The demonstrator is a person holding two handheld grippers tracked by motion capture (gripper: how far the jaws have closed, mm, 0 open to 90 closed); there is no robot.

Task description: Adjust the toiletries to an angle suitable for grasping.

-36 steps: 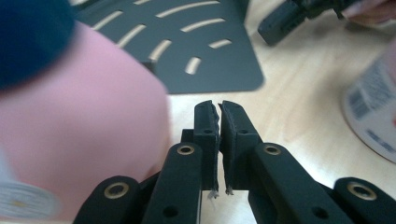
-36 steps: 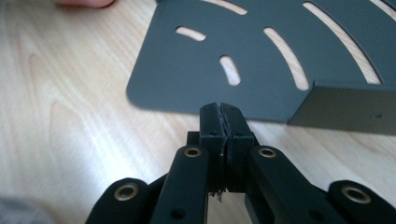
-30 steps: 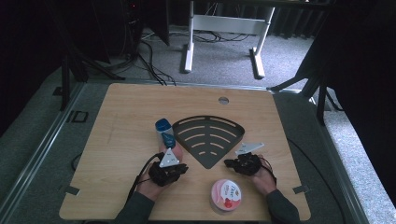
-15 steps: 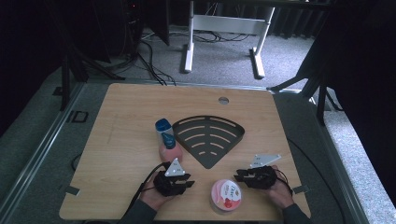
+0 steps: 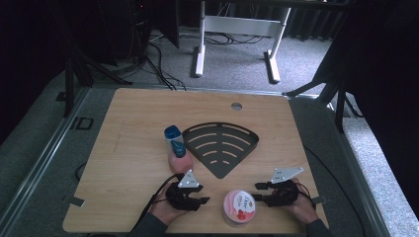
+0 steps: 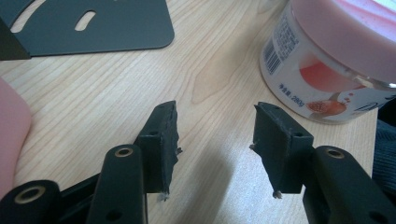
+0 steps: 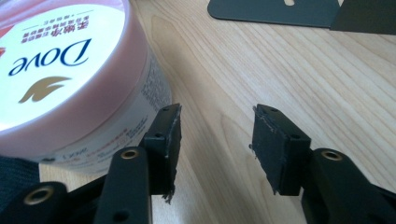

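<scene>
Right gripper [image 5: 258, 191] withdrawn, opening – jar [image 5: 239, 207] free

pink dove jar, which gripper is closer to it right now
Right. The right gripper sits just beside the Dove jar, jaws open and empty. The left gripper is on the jar's other side, a bit farther off, also open.

Both hands come in from the bottom edge and rest low. The left black two-jaw gripper [image 5: 200, 199] points to the right. The right black two-jaw gripper [image 5: 259, 192] points to the left. Both have just been opening their jaws, with nothing between them.
</scene>
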